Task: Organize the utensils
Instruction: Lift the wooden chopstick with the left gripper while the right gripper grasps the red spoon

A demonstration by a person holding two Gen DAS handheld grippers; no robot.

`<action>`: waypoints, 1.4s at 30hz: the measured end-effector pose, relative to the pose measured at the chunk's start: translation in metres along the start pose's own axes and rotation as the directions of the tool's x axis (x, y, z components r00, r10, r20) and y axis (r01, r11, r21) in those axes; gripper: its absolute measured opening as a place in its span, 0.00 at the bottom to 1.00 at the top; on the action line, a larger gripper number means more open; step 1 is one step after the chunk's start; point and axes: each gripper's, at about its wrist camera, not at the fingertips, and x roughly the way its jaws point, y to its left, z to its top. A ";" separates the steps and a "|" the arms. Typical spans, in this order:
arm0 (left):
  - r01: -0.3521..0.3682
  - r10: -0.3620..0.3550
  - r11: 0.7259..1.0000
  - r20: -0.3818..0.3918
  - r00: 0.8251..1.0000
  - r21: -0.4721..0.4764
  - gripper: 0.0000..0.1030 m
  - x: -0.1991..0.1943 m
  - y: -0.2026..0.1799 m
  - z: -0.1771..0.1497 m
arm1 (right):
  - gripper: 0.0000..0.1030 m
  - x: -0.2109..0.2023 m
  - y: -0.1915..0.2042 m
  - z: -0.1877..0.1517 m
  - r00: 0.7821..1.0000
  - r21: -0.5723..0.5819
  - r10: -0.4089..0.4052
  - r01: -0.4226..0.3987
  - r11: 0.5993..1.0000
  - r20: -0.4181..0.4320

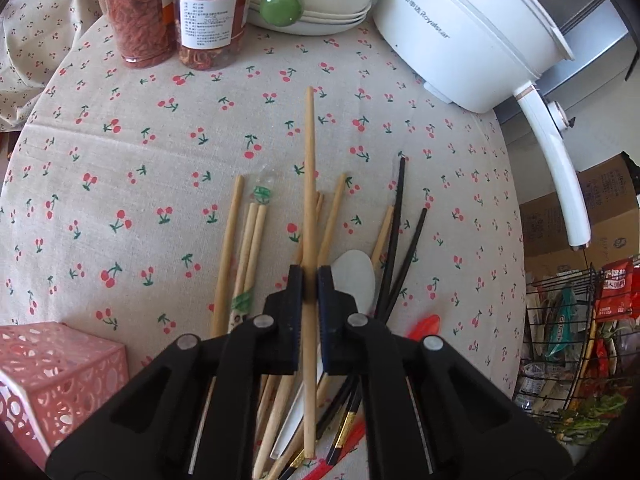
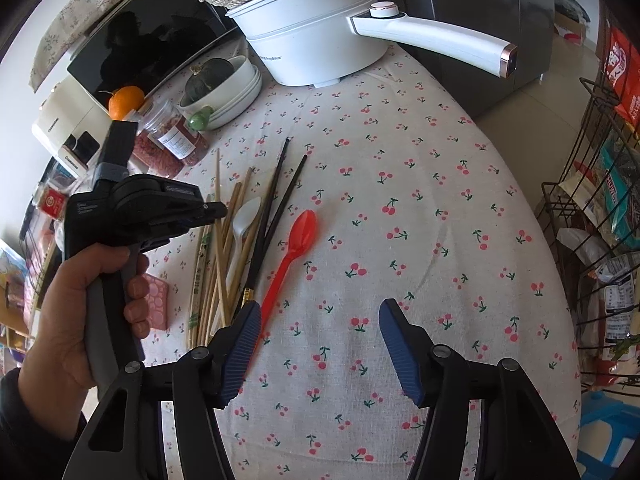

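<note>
My left gripper (image 1: pixel 310 280) is shut on a single wooden chopstick (image 1: pixel 308 184), which runs straight out between its fingers above the pile. Beneath it lie more wooden chopsticks (image 1: pixel 228 248), two black chopsticks (image 1: pixel 396 220) and a white spoon (image 1: pixel 356 276). A red spoon (image 2: pixel 298 240) lies just right of the pile. My right gripper (image 2: pixel 320 320) stands open over bare tablecloth, its left finger (image 2: pixel 244 332) close to the red spoon's handle end, and it holds nothing. A hand (image 2: pixel 72 300) holds the left gripper (image 2: pixel 216 210) over the pile in the right wrist view.
A pink perforated basket (image 1: pixel 52 372) stands at the near left of the pile. At the back are two jars (image 1: pixel 208 12), stacked white bowls (image 1: pixel 320 12) and a white electric pot (image 1: pixel 460 28) with a long handle. A wire rack (image 2: pixel 600 220) of packets stands beyond the table's right edge.
</note>
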 end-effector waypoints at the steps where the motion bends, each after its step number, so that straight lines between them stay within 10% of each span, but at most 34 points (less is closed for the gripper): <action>1: 0.008 -0.008 1.000 0.011 1.000 0.018 0.08 -0.009 0.000 -0.003 | 0.60 0.002 -0.001 0.000 1.000 0.005 -0.002 0.002 1.000 -0.005; 14: 0.144 -0.186 0.969 0.211 0.960 0.199 0.08 -0.137 0.047 -0.078 | 0.29 0.046 0.008 -0.001 0.995 0.085 0.022 -0.014 0.996 -0.093; 26: 0.171 -0.227 0.961 0.267 0.936 0.216 0.08 -0.155 0.079 -0.099 | 0.17 0.097 0.031 0.019 0.992 0.160 0.023 -0.002 0.987 -0.127; 42: 0.222 -0.301 0.943 0.354 0.885 0.247 0.08 -0.196 0.098 -0.105 | 0.07 0.032 0.050 0.020 0.995 0.093 0.075 -0.082 0.992 0.069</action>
